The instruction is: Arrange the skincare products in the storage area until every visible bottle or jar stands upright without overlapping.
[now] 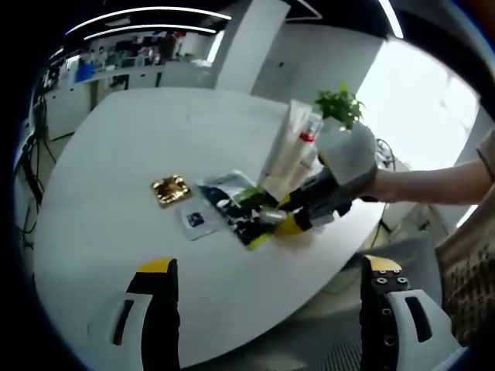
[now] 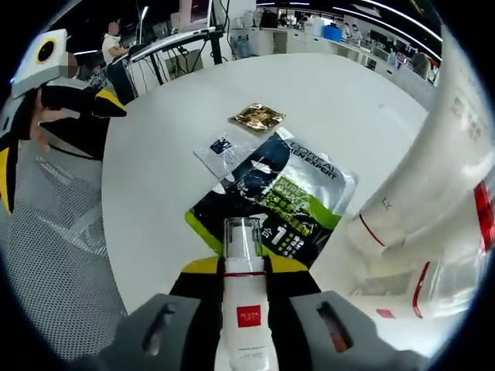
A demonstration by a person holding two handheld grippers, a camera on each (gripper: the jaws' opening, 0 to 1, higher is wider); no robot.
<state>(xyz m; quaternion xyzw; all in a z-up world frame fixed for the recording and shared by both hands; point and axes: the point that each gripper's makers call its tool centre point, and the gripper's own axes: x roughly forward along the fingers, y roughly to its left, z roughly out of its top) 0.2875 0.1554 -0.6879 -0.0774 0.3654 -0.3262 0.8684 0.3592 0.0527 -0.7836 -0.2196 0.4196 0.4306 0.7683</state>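
1. Your right gripper [image 2: 244, 270] pinches a small white tube [image 2: 246, 309] with a red label, lying along the jaws over the white table [image 2: 155, 154].
2. At its 12 o'clock lies a dark sachet [image 2: 278, 193]; standing white tubes [image 2: 433, 185] at 2 o'clock.
3. Your left gripper [image 1: 271, 270] hangs with jaws spread, well apart from them.

A round white table [image 1: 116, 154] stands in a lab room. A white pillar [image 1: 247, 39] rises behind it, ceiling light strips [image 1: 147, 11] above, benches [image 2: 340, 39] beyond, a bright window [image 1: 418, 93] near its far edge.
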